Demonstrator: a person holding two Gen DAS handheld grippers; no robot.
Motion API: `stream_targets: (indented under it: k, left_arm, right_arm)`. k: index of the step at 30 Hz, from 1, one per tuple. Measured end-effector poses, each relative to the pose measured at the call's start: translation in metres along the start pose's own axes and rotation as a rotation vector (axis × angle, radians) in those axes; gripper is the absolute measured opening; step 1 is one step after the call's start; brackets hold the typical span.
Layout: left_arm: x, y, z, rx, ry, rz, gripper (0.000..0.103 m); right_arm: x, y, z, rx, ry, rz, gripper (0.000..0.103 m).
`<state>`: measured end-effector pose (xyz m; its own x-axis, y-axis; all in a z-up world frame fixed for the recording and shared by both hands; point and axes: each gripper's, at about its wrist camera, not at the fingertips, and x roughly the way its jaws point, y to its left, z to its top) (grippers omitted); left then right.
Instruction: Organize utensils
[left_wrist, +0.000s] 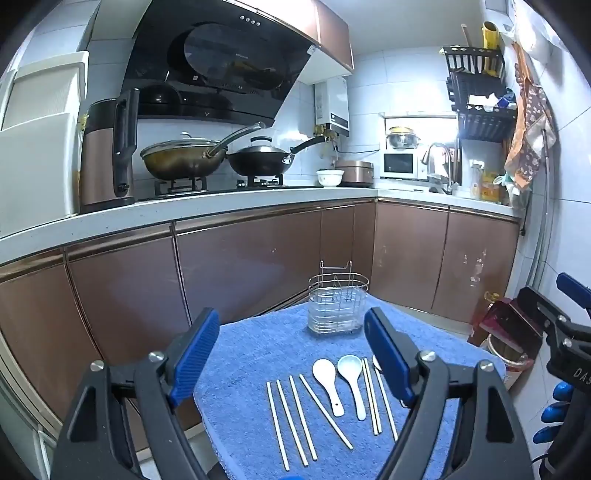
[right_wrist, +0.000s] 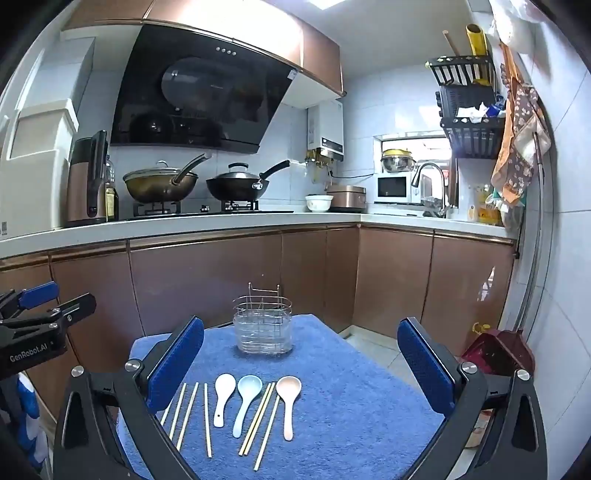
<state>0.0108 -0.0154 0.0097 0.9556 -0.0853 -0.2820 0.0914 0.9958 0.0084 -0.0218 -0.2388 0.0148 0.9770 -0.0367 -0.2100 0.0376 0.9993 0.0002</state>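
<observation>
Utensils lie in a loose row on the near half of the blue towel: pale chopsticks on the left, then a white spoon, a light blue spoon, more chopsticks and a pinkish spoon. Every piece runs near-to-far, bowls toward the far end, so your jaws would close across the handles, not along them. The wire utensil caddy stands upright at the far middle of the towel, well apart from the row.

Your left gripper and your right gripper both hang above the near edge, jaws spread wide with nothing between the pads. By my reading, the left one sits nearer the left-hand chopsticks and the right one nearer the pinkish spoon.

From the left wrist view, the pinkish spoon is almost wholly hidden behind the right-hand blue pad. From the right wrist view, the leftmost chopstick is partly cut off by the left-hand pad. Whether the caddy's clear liner holds anything is hard to make out, and the counter under the towel is covered.
</observation>
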Motion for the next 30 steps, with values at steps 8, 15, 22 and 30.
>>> stream_targets:
  k: [8,15,22,30]
  left_arm:
    - [0.004,0.002,0.006,-0.012,-0.024,0.008,0.080]
    - [0.005,0.009,0.016,-0.037,-0.063,0.007,0.080]
    - [0.023,0.011,0.017,-0.047,-0.021,-0.003,0.080]
    - [0.066,0.028,0.006,-0.130,0.095,-0.031,0.080]
  right_arm:
    - [0.006,-0.004,0.004,-0.001,-0.013,0.030,0.103]
    - [0.014,-0.012,0.011,0.012,-0.010,0.066,0.103]
    - [0.034,-0.020,0.015,0.003,0.016,0.089,0.103]
    - [0.069,-0.033,0.009,-0.013,0.101,0.101,0.103]
